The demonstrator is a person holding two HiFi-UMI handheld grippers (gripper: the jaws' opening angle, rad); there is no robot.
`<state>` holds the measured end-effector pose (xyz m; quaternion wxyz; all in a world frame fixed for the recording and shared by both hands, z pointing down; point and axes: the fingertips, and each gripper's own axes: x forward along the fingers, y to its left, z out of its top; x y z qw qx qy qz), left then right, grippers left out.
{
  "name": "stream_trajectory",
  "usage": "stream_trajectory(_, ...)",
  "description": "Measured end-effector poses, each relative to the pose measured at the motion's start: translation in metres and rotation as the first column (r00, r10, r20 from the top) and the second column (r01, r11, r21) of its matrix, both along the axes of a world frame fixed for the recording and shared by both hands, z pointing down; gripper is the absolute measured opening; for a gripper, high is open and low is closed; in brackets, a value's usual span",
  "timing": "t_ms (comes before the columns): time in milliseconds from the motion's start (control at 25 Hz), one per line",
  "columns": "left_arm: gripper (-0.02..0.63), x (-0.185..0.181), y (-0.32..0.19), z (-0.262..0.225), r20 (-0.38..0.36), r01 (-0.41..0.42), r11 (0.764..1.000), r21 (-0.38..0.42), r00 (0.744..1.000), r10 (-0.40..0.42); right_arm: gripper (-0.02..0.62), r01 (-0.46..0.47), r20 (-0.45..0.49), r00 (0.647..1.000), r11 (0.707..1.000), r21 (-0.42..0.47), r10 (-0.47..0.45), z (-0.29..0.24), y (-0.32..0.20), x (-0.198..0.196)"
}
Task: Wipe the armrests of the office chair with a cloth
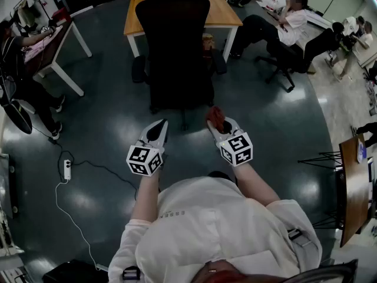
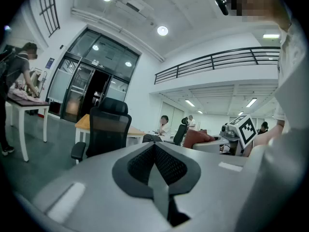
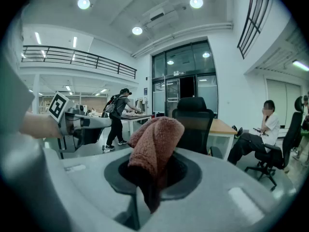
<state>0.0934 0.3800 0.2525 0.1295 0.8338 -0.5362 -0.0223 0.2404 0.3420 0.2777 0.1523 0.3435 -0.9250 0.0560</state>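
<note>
The right gripper [image 3: 146,190] is clamped on a reddish-brown cloth [image 3: 155,140], which is pinched between its jaws and bunches up and forward out of them in a folded lump. The left gripper [image 2: 155,148] has its jaws pressed together with nothing between them. In the head view the two grippers are side by side in front of the person, the left one just to the left of the right one, both pointing forward. The black office chair [image 1: 175,46] stands straight ahead of both grippers with its high back turned toward them, apart from either tip. One armrest [image 1: 138,68] sticks out ahead and a little left of the left gripper, and the other armrest [image 1: 219,61] is ahead of the right gripper, beyond the cloth. Neither gripper nor the cloth touches the chair. Past the chair stands a wooden table [image 1: 227,12], and further off to the right of the right gripper a person sits on another chair.
</note>
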Motion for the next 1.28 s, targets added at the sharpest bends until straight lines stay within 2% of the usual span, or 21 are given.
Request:
stream_trajectory(720, 0.017, 0.001, 0.001, 0.006, -0.006, 0.007, 1.0, -0.018, 1.0, -0.007, 0.054, -0.015, -0.005, 1.0, 1.0, -0.012, 0.015, 0.005, -0.004, 0.003)
stream_trajectory(1040, 0.017, -0.022, -0.008, 0.021, -0.028, 0.065, 0.996, -0.059, 0.997, -0.066, 0.054, 0.035, -0.027, 0.999, 0.997, -0.072, -0.037, 0.025, -0.018, -0.019)
stream_trajectory(1280, 0.017, -0.06, -0.035, 0.037, -0.032, 0.136, 0.986, -0.094, 0.99, -0.139, 0.054, 0.095, -0.031, 0.995, 0.99, -0.104, -0.099, 0.04, -0.056, -0.057)
